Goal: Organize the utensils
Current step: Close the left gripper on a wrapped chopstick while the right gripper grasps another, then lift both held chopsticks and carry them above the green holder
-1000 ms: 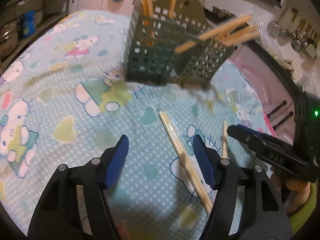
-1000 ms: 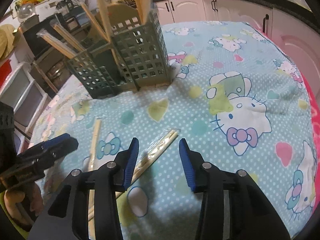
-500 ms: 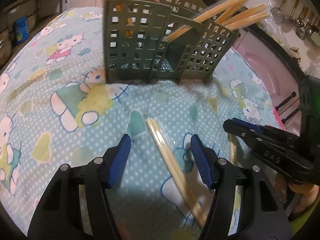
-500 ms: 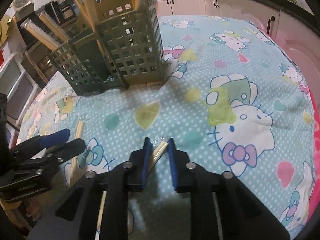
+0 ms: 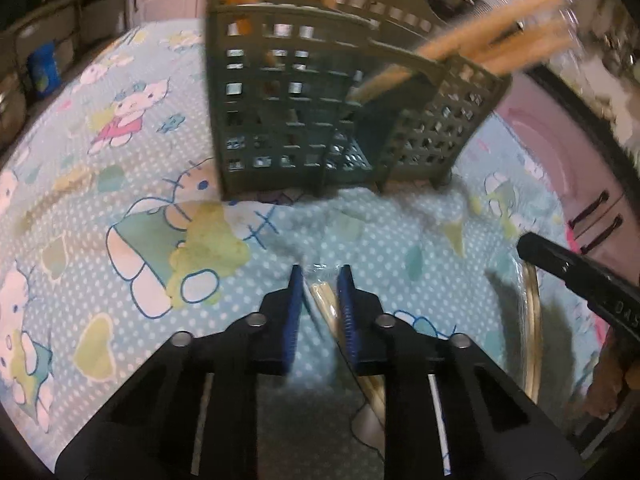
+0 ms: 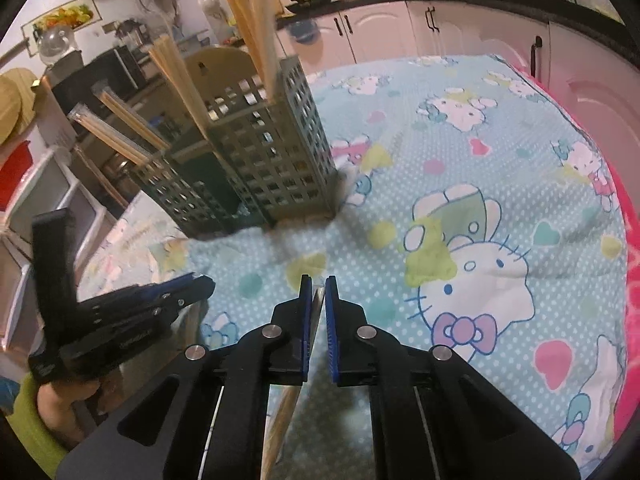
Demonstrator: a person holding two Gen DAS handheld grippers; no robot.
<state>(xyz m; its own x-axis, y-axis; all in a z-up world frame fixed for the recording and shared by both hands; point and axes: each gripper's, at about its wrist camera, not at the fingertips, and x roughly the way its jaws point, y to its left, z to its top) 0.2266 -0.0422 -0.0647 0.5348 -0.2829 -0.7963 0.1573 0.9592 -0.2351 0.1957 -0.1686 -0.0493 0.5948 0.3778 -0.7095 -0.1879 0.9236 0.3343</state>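
Left gripper just clamped on wrapped chopsticks pointing toward green caddy. Right gripper likewise clamped on another wrapped pair. Partial "OAS" on gripper.

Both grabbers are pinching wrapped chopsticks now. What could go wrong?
1. The left gripper pinches its wrapped chopsticks near one end, so the long tail may droop or slip.
2. The green holder sits on a soft, wrinkled cloth; a bump could tip it.
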